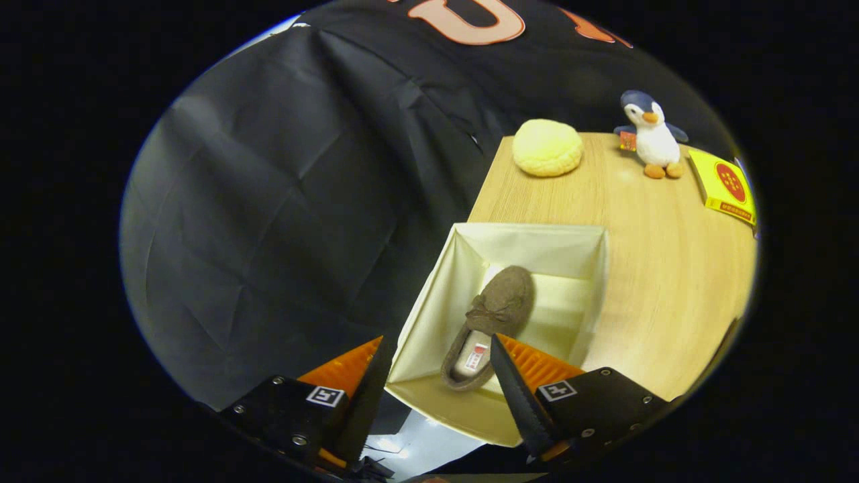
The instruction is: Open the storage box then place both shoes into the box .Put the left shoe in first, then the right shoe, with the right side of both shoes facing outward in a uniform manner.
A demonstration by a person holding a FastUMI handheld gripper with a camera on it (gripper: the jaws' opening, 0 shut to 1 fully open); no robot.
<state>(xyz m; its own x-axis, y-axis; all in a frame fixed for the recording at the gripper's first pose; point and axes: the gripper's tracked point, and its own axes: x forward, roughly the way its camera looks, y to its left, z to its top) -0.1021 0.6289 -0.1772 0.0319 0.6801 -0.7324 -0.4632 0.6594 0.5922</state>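
Observation:
An open cream storage box sits on a wooden table, at the table's edge near the black cloth wall. Inside it lies one brown suede shoe with a small bow, its toe pointing away from me and its opening toward the fingers. My gripper hovers above the near end of the box. Its fingers stand wide apart with nothing pressed between them. The heel of the shoe lies below the gap, close to the right finger.
At the far end of the table rest a round yellow bun-like cushion, a plush penguin and a yellow flat packet. Black cloth hangs beside the table on the left.

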